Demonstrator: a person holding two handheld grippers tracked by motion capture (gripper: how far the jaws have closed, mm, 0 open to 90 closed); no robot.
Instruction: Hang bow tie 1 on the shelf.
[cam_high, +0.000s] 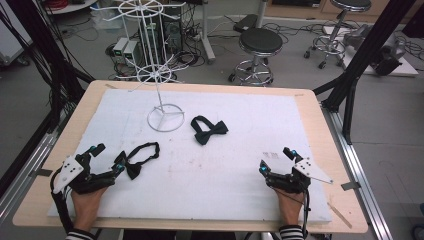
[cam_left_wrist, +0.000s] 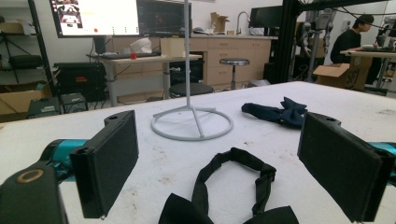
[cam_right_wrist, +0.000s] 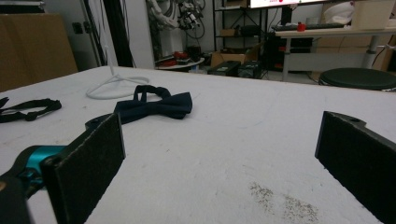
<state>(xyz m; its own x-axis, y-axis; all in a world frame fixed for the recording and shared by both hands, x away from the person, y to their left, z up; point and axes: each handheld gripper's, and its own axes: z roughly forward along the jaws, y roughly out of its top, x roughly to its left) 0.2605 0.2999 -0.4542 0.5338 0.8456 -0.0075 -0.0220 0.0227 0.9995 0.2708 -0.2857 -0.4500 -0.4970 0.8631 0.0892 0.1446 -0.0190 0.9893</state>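
The white wire display stand (cam_high: 164, 107) rises from its ring base toward the far middle of the white-covered desk (cam_high: 240, 165), and everything else sits around it. Just beside the base, on its right in the high view, lies a dark navy bow tie (cam_high: 209, 131) with its strap looped behind it. Nearer the person and to the left of the stand lies a black bow tie (cam_high: 136, 159), its strap curled in an open loop. The left tongs (cam_high: 119, 168) rest low on the desk with their jaws spread wide on either side of this black bow tie's knot, pads apart from it. The right tongs (cam_high: 275, 159) sit well apart from the stand, near the front right of the desk, jaws wide with nothing between them.
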